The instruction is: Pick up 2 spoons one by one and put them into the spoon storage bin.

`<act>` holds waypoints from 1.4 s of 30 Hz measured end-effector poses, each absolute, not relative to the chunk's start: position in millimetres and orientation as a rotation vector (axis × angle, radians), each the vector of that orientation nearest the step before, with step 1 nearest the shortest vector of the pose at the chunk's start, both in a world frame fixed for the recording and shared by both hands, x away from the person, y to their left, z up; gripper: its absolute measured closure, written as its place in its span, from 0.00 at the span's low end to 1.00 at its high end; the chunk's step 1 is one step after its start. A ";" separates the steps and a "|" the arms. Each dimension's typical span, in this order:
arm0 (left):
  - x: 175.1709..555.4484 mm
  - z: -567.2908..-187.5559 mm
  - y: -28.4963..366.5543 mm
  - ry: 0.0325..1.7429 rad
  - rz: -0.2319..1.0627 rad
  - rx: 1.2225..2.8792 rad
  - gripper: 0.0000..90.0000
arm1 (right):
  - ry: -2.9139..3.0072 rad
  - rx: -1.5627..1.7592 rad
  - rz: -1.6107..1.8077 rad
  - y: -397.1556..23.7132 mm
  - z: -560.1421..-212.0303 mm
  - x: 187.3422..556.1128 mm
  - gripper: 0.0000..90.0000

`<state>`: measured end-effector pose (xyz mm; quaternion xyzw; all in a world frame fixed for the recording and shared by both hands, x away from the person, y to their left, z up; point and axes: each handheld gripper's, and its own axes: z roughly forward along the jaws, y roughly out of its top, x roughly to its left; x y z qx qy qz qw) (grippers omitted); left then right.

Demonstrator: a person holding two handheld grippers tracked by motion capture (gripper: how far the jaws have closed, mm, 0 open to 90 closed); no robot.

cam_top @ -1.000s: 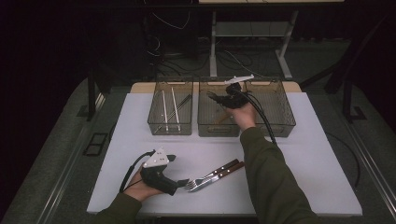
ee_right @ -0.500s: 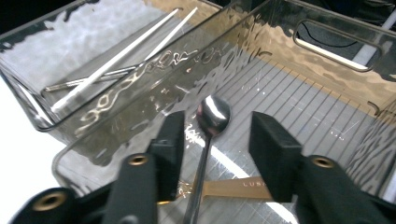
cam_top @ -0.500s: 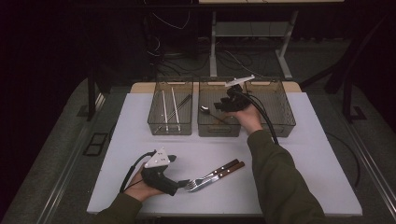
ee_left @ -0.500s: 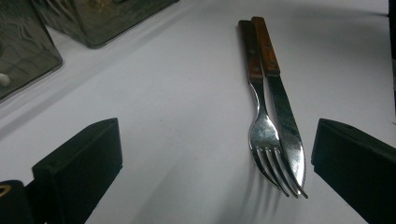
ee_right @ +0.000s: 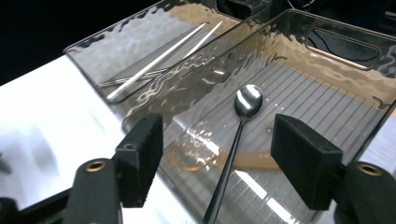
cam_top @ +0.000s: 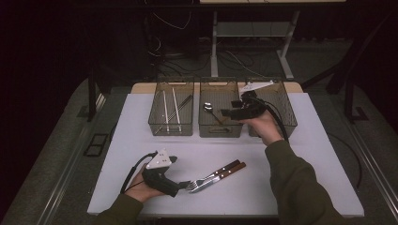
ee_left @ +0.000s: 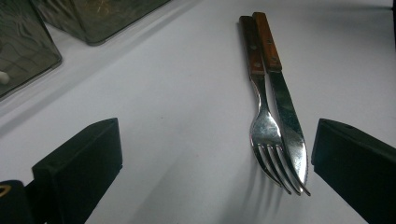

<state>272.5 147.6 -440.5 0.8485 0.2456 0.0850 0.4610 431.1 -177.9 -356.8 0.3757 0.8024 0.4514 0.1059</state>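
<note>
1. Sorting cutlery: the right gripper [cam_top: 224, 112], its jaws just opened and empty, hangs over the middle smoky plastic bin [cam_top: 220, 130], where the steel black-handled spoon [ee_right: 236, 135] lies at twelve o'clock.
2. The left gripper [ee_left: 212, 163], jaws apart, frames the wooden-handled fork [ee_left: 261, 112] and wooden-handled knife [ee_left: 282, 107] on the white table [cam_top: 300, 154]; closing on one likely comes next.

I see three bins in a row at the far edge of the tabletop [cam_top: 141, 136]. The left bin [cam_top: 172, 128] holds what look like chopsticks [cam_top: 169, 108]; the middle bin [cam_top: 220, 130] holds a spoon [cam_top: 210, 111]. Near the front edge, a fork [cam_top: 213, 175] and knife [cam_top: 220, 177] lie side by side, touching.
</note>
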 end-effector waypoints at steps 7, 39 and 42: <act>272.2 -441.6 147.0 0.618 0.210 2.089 0.01 | 2.362 1.078 1.364 -196.2 -356.8 409.7 0.31; 273.3 -440.5 150.7 0.622 0.224 2.104 0.01 | 2.330 1.064 1.377 -255.2 -417.7 304.0 0.21; 273.4 -440.4 151.0 0.626 0.226 2.106 0.01 | 2.320 1.072 1.383 -261.5 -422.6 294.6 0.21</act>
